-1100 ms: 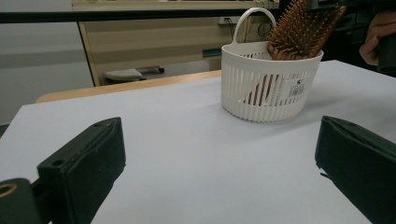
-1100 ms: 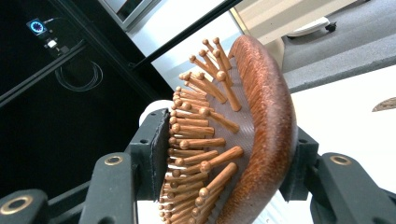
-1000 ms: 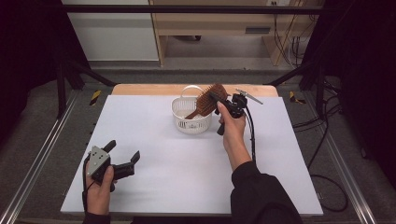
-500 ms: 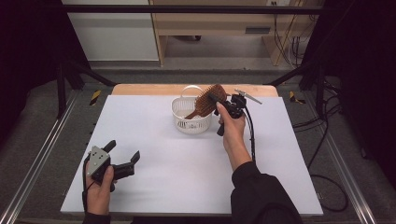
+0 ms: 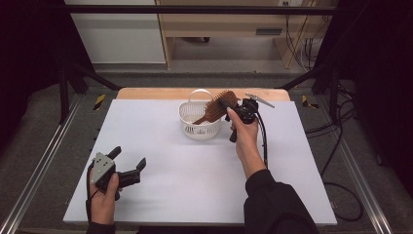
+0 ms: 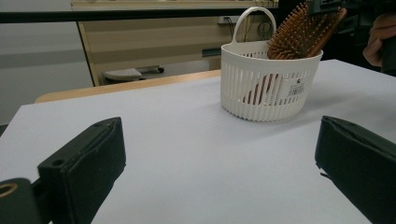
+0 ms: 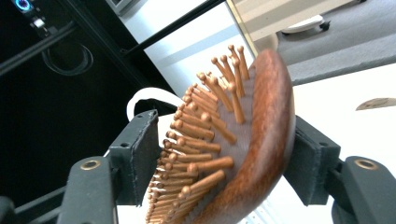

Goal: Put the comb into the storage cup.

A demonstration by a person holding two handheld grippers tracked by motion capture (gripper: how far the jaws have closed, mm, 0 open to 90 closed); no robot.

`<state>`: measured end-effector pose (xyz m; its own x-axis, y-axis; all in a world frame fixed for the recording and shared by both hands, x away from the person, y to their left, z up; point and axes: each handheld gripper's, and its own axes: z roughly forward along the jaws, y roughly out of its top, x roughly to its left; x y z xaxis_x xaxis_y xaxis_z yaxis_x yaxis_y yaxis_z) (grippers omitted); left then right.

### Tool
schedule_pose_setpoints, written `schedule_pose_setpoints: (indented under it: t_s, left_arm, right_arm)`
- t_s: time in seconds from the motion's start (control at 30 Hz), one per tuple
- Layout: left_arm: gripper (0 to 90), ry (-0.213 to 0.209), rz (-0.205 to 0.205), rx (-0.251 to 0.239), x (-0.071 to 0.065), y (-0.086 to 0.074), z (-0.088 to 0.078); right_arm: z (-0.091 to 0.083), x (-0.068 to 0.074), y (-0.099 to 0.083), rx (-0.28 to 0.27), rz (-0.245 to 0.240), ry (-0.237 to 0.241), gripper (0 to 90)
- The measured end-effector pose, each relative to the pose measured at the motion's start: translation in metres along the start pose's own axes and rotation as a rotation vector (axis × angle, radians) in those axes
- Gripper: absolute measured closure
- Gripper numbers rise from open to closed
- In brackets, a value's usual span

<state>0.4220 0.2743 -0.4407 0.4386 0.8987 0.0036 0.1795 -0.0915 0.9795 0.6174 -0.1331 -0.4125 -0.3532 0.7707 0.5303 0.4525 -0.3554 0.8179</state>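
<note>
High view: the wooden paddle hairbrush stands slanted in the white slotted basket near the far edge of the counter, handle end down inside, bristled head sticking out over the rim toward the right tongs, which sit at the head. The left tongs rest low at the near left corner, well apart from the basket and carrying nothing. Risk from up here: the basket looks light and the brush leans on one side of its rim, so a nudge from the right hand as it backs off could tip or slide the whole thing. Left gripper view: both pads spread wide with bare counter between them, basket ahead, brush head poking above the rim; the handle shows through the slots, so it's seated, but the top-heavy lean is plain, and it could roll along the rim or topple out if bumped. Right gripper view: brush head sits between the jaws, which have just been opening. One pad is by the bristle tips, the other by the wooden back; there is a gap on the bristle side, and I can't tell if the back pad touches, so the grip looks released. Risk: the bristle pins could snag the pad on withdrawal and drag the brush back out, or pull the basket over.
</note>
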Motion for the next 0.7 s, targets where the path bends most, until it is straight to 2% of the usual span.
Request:
schedule_pose_setpoints:
  t_s: [0.1, 0.37, 0.53, 0.6, 0.7]
  left_arm:
    - [1.7, 0.000, 0.001, 0.000, -0.0001, 0.0000, 0.0000]
    - [1.7, 0.000, -0.002, -0.001, -0.0003, -0.0001, 0.0000]
    - [1.7, 0.001, -0.002, 0.000, -0.0002, -0.0001, 0.0001]
    - [1.7, 0.001, -0.002, 0.000, -0.0002, -0.0001, 0.0001]
    - [1.7, 0.001, -0.002, 0.000, -0.0001, -0.0001, 0.0000]
  right_arm:
    - [-0.0015, 0.0013, 0.0014, -0.003, -0.024, -0.012, 30.3]
    - [-0.0071, 0.0044, 0.0060, -0.028, -0.134, -0.066, 24.9]
    - [-0.0080, 0.0060, 0.0069, -0.026, -0.145, -0.075, 17.4]
    - [-0.0084, 0.0065, 0.0071, -0.033, -0.168, -0.091, 15.2]
    - [-0.0087, 0.0095, 0.0086, -0.008, -0.218, -0.137, 12.2]
